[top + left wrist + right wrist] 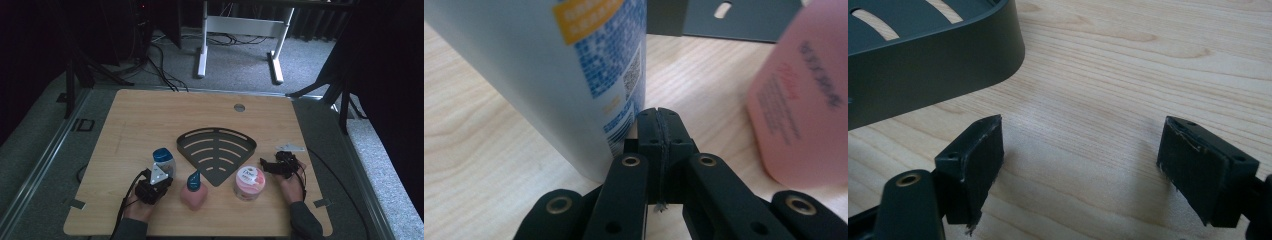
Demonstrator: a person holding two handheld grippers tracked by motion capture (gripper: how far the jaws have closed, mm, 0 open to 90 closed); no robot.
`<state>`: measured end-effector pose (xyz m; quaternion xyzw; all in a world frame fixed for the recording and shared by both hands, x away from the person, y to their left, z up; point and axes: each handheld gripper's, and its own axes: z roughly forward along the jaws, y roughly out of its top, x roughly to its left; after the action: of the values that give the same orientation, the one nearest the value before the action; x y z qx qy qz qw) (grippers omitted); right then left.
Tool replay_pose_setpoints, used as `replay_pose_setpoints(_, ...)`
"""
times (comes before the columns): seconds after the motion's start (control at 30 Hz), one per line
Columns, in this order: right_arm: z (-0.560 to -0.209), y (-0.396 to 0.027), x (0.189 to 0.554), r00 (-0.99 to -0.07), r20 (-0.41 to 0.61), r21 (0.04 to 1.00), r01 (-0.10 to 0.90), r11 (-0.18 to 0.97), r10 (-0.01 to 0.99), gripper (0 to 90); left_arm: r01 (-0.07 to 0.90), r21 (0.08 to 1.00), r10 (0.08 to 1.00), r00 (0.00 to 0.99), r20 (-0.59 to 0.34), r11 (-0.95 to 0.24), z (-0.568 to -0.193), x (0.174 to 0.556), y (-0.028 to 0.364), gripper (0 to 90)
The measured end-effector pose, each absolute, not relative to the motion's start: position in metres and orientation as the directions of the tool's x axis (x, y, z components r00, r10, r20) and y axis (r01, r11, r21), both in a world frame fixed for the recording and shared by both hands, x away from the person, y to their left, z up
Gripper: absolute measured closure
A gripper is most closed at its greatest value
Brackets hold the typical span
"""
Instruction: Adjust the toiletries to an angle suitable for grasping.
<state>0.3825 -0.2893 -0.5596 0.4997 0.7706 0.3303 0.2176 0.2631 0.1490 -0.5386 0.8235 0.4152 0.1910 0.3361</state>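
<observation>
A white bottle with a blue cap (164, 161) stands on the wooden table (140, 115), left of a dark fan-shaped slotted tray (216, 150). My left gripper (161, 182) sits just in front of that bottle, jaws shut on nothing. In the left gripper view its closed tips (658, 117) lie beside the bottle's base (549, 75), with a pink bottle (804, 100) to the right. That pink bottle (193, 192) has a teal cap. My right gripper (265, 166) rests right of a pink jar (249, 182). Its jaws (1083, 165) stand open and empty over bare wood near the tray's wall (923, 65).
The tray's rim (724, 20) lies behind the two bottles. A round grommet (239, 107) is set in the table's far side. Beyond the table stand a white desk frame (240, 40) and cables on grey carpet.
</observation>
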Motion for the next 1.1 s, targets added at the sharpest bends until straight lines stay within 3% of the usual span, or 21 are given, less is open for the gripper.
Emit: replay_pose_setpoints(1.1, -0.56, -0.289, 0.383, -0.406, -0.006, 0.726, 0.626, 0.283, 0.914, 18.3, 0.521, 0.7, 0.781, 0.618, 0.086, -0.489, -0.54, 0.336, 0.161, 89.6)
